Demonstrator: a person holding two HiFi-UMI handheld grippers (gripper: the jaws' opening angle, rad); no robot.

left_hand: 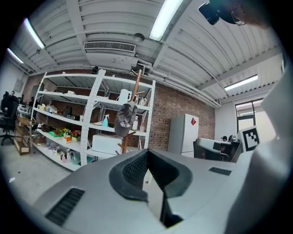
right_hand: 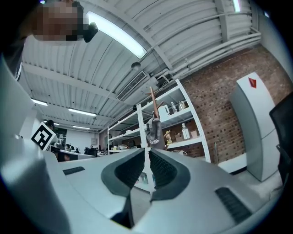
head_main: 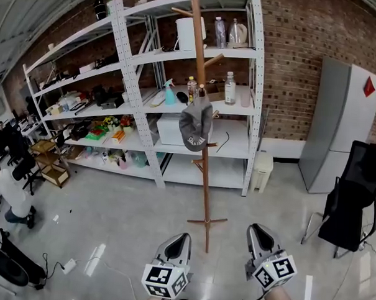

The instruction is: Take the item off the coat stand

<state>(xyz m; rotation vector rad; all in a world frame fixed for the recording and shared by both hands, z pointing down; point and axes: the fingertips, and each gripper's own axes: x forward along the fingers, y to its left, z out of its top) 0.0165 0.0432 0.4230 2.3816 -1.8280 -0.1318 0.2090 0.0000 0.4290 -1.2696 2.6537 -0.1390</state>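
A tall wooden coat stand (head_main: 202,178) rises from the shiny floor in front of the white shelving. A grey cap (head_main: 195,123) with white lettering hangs from one of its pegs about halfway up. My left gripper (head_main: 181,237) and right gripper (head_main: 255,230) are low in the head view, side by side and well short of the stand. Both have their jaws shut with nothing between them. The left gripper view shows the cap (left_hand: 125,119) on the stand (left_hand: 136,89) far beyond the shut left gripper (left_hand: 147,152). Above the shut right gripper (right_hand: 147,151), the right gripper view has the cap (right_hand: 154,130) small and distant.
White metal shelving (head_main: 132,81) holding bottles, boxes and tools stands behind the coat stand. To the right are a grey cabinet (head_main: 338,122) and a black office chair (head_main: 354,191). A small white bin (head_main: 262,171) sits by the shelf. A person (head_main: 9,194) sits at far left.
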